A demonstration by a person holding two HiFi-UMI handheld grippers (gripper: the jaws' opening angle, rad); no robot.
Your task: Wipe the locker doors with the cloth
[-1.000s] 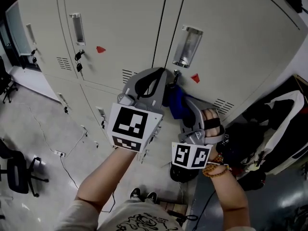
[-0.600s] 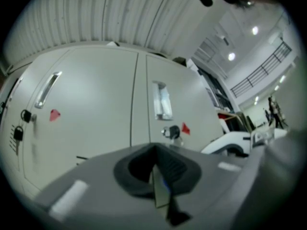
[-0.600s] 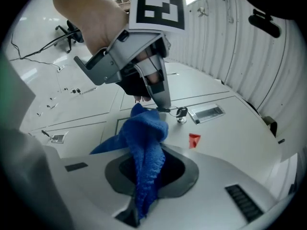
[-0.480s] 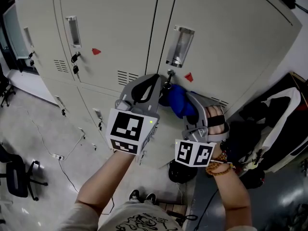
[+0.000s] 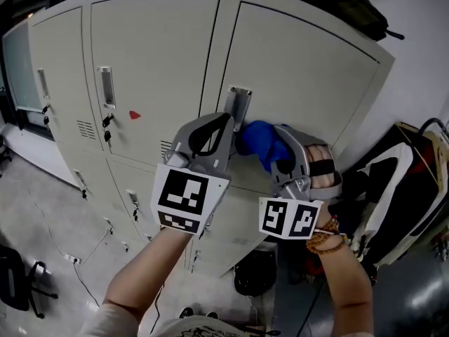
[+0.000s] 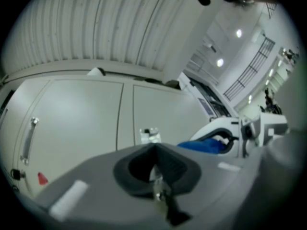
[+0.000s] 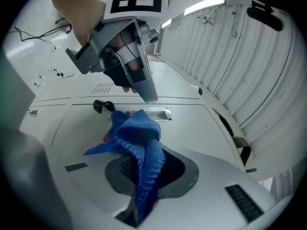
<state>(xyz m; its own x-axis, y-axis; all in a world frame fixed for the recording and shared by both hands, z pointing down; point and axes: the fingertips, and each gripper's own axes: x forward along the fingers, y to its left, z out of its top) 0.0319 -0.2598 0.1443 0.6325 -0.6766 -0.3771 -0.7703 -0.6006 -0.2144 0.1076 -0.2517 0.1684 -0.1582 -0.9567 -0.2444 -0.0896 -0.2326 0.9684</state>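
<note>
Cloth: crumpled blue knitted cloth (image 5: 261, 140) is pinched in the right gripper (image 5: 284, 161). The jaws are clamped on one fold, so a loose bunch sticks out ahead, probably to serve as the wiping pad.
Cloth position: the bunch lies against the pale grey metal locker door (image 5: 302, 69), just beside the recessed silver handle (image 5: 238, 102).
Left gripper: the left gripper (image 5: 214, 128) has its jaws closed together on nothing, tips near the handle, seemingly idle beside the work.
Arms: both forearms reach up and forward, side by side.
</note>
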